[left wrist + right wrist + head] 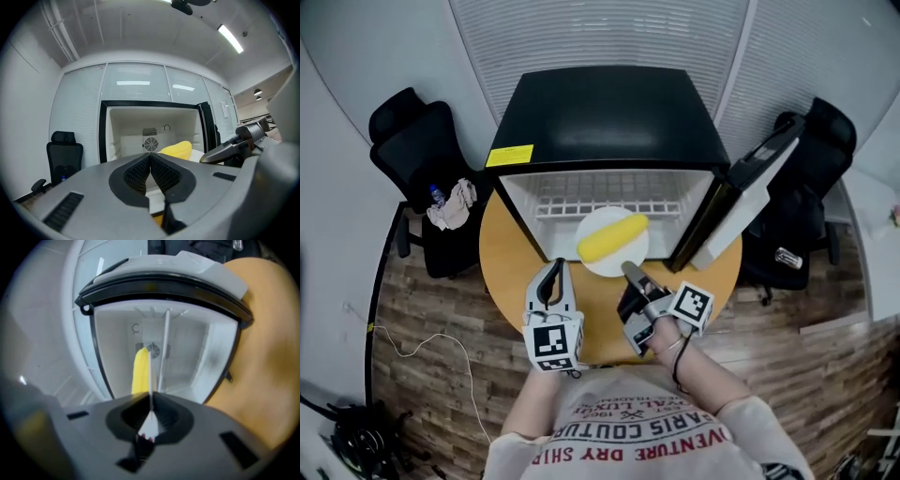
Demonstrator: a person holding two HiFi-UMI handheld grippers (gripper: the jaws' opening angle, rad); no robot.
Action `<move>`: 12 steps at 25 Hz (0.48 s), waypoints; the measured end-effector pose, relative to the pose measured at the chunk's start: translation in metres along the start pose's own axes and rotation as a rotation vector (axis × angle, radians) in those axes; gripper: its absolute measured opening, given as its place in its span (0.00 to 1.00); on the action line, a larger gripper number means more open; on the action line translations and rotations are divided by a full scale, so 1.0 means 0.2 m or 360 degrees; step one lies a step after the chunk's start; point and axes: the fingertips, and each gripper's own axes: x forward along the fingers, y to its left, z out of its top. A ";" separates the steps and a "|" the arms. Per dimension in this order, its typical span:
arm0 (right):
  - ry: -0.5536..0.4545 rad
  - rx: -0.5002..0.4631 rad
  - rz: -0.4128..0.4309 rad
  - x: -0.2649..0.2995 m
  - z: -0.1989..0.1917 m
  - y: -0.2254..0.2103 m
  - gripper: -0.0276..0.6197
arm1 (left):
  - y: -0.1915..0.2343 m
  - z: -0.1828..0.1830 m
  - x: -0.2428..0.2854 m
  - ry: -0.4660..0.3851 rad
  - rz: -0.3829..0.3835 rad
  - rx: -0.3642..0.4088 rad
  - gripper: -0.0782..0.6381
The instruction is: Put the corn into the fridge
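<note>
A yellow corn cob (614, 236) lies on a white plate (592, 264) at the mouth of the open black mini fridge (600, 112). My right gripper (630, 272) is shut on the plate's near rim. In the right gripper view the rim (150, 423) shows edge-on between the jaws, with the corn (139, 371) beyond it. My left gripper (555, 269) hovers over the table to the plate's left, shut and holding nothing. The left gripper view shows its jaws (150, 157) closed together, the corn (177, 149) ahead and the right gripper (234, 145) at the right.
The fridge stands on a round wooden table (508, 272); its door (741, 202) swings open to the right. A white wire shelf (581, 202) lies inside. Black office chairs (417, 141) (811, 187) flank the table. A white cable (441, 342) trails on the floor.
</note>
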 end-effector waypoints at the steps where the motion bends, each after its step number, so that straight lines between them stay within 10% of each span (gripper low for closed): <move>1: -0.0024 0.0001 -0.0007 0.03 0.01 0.00 0.11 | 0.01 0.00 0.03 -0.0001 -0.0025 0.0002 0.16; 12: -0.0186 0.0073 -0.0081 0.24 0.09 -0.07 0.11 | 0.11 -0.09 0.27 0.0036 -0.0172 -0.0038 0.16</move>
